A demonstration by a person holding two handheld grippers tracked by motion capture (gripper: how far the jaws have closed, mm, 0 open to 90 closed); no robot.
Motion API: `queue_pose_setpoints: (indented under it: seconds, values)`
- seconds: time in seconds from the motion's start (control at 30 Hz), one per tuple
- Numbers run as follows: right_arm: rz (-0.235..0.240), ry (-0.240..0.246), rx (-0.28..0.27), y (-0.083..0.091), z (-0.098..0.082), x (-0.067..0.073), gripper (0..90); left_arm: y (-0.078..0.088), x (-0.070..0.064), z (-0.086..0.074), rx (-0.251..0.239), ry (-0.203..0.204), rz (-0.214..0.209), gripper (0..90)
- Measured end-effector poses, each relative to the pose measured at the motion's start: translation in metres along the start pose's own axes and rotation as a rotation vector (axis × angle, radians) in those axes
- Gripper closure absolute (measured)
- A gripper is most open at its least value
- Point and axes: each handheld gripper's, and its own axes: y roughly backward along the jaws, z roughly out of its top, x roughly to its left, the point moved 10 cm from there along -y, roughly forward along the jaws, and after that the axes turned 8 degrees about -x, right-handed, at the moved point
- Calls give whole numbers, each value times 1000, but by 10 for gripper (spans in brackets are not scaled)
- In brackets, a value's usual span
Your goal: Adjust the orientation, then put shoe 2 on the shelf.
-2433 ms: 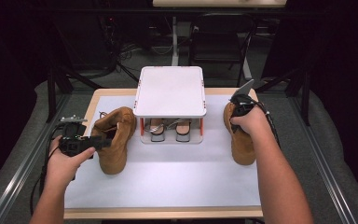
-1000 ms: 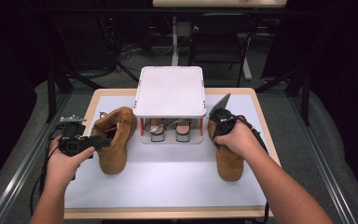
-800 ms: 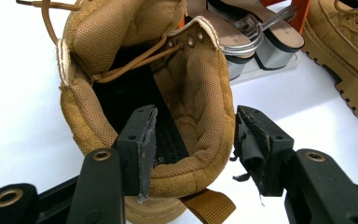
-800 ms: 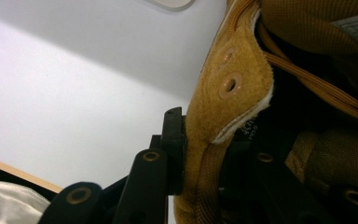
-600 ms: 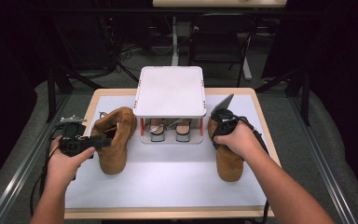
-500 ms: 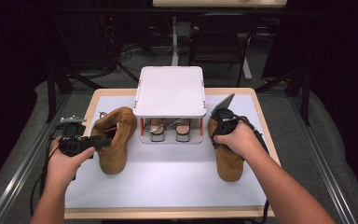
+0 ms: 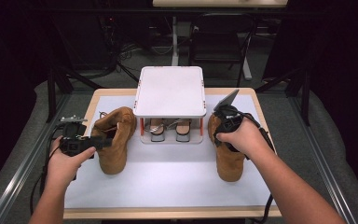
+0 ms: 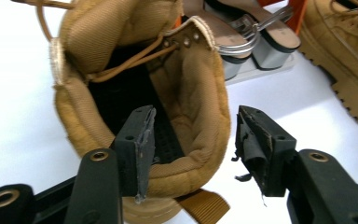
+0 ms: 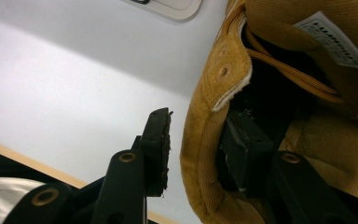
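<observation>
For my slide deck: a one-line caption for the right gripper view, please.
Right gripper straddles the tan boot's collar, jaws just opened.

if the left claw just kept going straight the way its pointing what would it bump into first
Most likely the padded collar of the left boot: the left claw straddles its rear wall, one jaw over the opening, the other outside. Past the boot sit the heeled sandals under the white rack, though depth is hard to judge.

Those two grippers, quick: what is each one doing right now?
Left gripper: open, jaws astride the left boot's collar, not pressing.
Right gripper: open, just been opening; the right boot's collar between its jaws.
</observation>
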Motion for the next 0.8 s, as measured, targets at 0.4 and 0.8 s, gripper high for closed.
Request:
queue_pose_setpoints:
  seconds: [0.4,0.8]
  values:
    - [7,8,-56,20,-4,-3,569,-2,0,13,140,-34,-37,480]
    - [-39,2,-86,31,-5,-16,564,12,9,34,244,-56,90,477]
